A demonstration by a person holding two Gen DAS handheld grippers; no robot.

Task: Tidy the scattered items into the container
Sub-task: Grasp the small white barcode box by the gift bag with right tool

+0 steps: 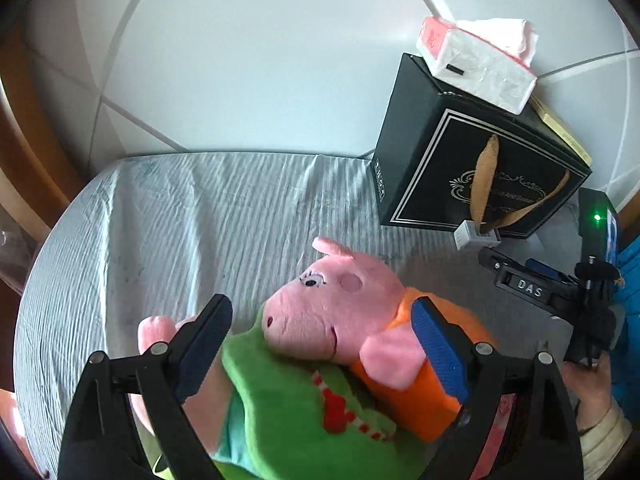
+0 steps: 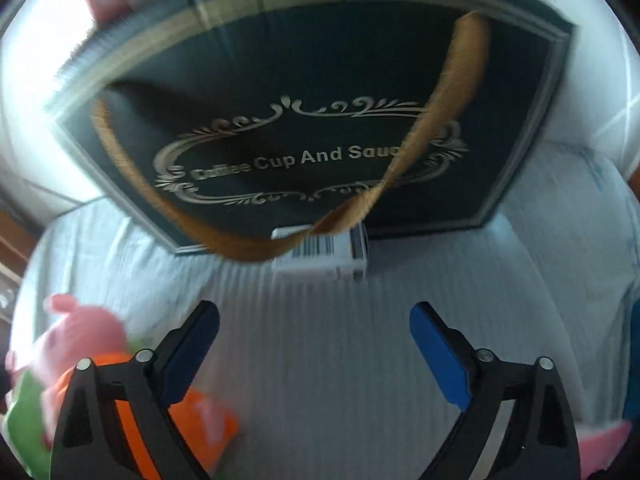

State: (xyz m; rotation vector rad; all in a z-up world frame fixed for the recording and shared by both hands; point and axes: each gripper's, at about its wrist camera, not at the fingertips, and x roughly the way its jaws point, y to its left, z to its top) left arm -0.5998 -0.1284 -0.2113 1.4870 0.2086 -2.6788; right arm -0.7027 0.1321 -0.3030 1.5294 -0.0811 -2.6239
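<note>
A pink pig plush (image 1: 340,312) in an orange dress lies on a green plush (image 1: 304,412) on the striped cloth. My left gripper (image 1: 320,344) is open, its fingers on either side of the two plushes. The pig also shows at the lower left of the right wrist view (image 2: 84,332). My right gripper (image 2: 316,352) is open and empty above the cloth, facing a black gift box (image 2: 304,120) with a brown ribbon handle (image 2: 420,140). A small white barcode box (image 2: 320,252) lies at the black box's foot. The right gripper shows in the left wrist view (image 1: 524,280).
A tissue pack (image 1: 476,60) sits on top of the black box (image 1: 472,160). The striped cloth (image 1: 168,232) covers a round white table (image 1: 248,60). A wooden edge runs along the left.
</note>
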